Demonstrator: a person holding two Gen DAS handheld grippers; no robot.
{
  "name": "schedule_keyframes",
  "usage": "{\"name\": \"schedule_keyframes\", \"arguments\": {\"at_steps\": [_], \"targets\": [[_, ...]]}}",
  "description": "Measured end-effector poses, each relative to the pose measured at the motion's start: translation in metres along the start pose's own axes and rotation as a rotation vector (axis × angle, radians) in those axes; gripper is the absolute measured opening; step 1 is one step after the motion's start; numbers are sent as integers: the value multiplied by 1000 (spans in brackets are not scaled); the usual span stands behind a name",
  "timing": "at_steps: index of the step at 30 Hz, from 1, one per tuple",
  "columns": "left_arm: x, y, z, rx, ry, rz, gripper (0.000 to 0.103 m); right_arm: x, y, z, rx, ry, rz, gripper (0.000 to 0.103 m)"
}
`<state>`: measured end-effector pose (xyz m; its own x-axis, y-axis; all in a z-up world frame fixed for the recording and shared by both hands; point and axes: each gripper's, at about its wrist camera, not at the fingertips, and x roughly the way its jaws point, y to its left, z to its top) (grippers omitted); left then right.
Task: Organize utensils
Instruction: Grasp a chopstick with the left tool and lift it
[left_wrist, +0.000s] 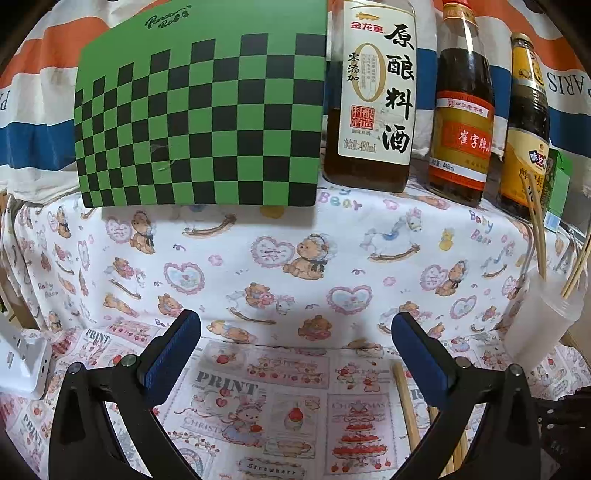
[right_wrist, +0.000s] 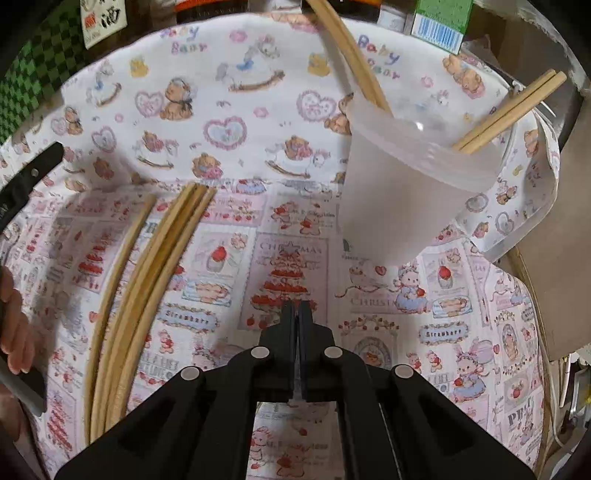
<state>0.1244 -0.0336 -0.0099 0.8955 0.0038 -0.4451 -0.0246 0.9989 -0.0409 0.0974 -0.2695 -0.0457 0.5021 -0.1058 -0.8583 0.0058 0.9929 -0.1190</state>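
Note:
A translucent plastic cup (right_wrist: 406, 192) stands on the patterned cloth, ahead and to the right of my right gripper (right_wrist: 296, 314). Chopsticks (right_wrist: 509, 110) lean out of the cup. Several loose wooden chopsticks (right_wrist: 147, 288) lie in a bundle on the cloth to the gripper's left. The right gripper is shut, its pads together, and nothing shows between them. My left gripper (left_wrist: 295, 343) hangs open over bare cloth. In the left wrist view, chopsticks (left_wrist: 406, 406) lie under its right finger and the cup (left_wrist: 539, 317) is at the far right.
A green checkered board (left_wrist: 199, 110) leans at the back, with three sauce bottles (left_wrist: 373, 92) and a green carton (left_wrist: 557, 184) to its right. A white device (left_wrist: 26, 362) sits at the left. The table edge (right_wrist: 535, 221) drops away behind the cup. A person's hand (right_wrist: 14, 325) shows at the left.

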Motion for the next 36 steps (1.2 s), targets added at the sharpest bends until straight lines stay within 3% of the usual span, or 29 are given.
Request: {"name": "schedule_keyframes", "arguments": {"at_steps": [10, 12, 18, 23, 26, 27, 31, 34, 36], "targets": [[4, 3, -1, -19, 24, 26, 102, 6, -6, 2, 24, -40, 9, 2], [8, 2, -3, -36, 76, 38, 102, -2, -9, 3, 44, -93, 42, 2], [13, -19, 7, 7, 196, -56, 100, -52, -35, 2, 133, -421, 35, 2], [38, -40, 1, 7, 400, -110, 64, -74, -62, -6, 240, -627, -25, 2], [60, -57, -8, 4, 523, -128, 44, -82, -72, -5, 278, -662, -21, 2], [65, -59, -10, 0, 545, -127, 42, -84, -72, -5, 284, -662, -14, 2], [77, -70, -17, -20, 593, -128, 37, -83, -78, -3, 274, -672, -43, 2], [79, -77, -18, -7, 573, -50, 26, -82, -83, -4, 304, -649, 7, 2], [82, -85, -18, 17, 568, -25, 19, -86, -85, -5, 312, -659, -4, 2]]}}
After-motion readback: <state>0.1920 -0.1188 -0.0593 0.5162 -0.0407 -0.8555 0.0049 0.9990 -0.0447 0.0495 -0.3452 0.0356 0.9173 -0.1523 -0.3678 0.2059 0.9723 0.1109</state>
